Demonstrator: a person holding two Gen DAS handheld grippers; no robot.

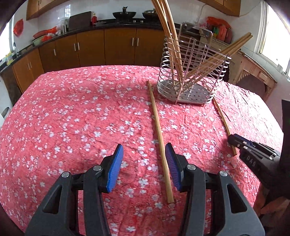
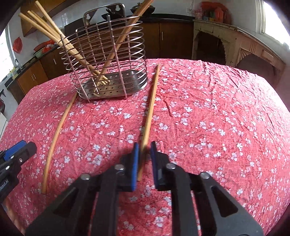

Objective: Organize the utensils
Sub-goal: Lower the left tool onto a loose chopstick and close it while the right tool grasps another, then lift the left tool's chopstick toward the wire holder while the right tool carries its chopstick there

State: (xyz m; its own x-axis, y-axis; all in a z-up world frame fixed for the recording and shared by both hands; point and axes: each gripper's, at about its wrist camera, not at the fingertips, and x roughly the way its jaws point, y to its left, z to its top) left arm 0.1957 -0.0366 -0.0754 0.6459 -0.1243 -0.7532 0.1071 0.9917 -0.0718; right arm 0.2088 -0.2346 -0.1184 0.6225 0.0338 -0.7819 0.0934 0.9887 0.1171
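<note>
Your left tool (image 1: 144, 158) stands open over the table (image 1: 72, 118), one chopstick (image 1: 159, 138) lying between its pads, untouched. Your right tool (image 2: 144, 151) has closed on the second chopstick (image 2: 150, 109), beside the wire holder (image 2: 112, 72) of chopsticks.

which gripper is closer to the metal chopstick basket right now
Neither clearly. Left gripper and right gripper both sit at the near ends of table chopsticks, well short of the basket.

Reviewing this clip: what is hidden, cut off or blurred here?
- Left wrist view: the upright chopsticks in the wire holder run past the top edge.
- Right wrist view: the right tool is motion-blurred, so pad contact on the chopstick is unclear.
- Right wrist view: the left tool is cut by the left edge.
</note>
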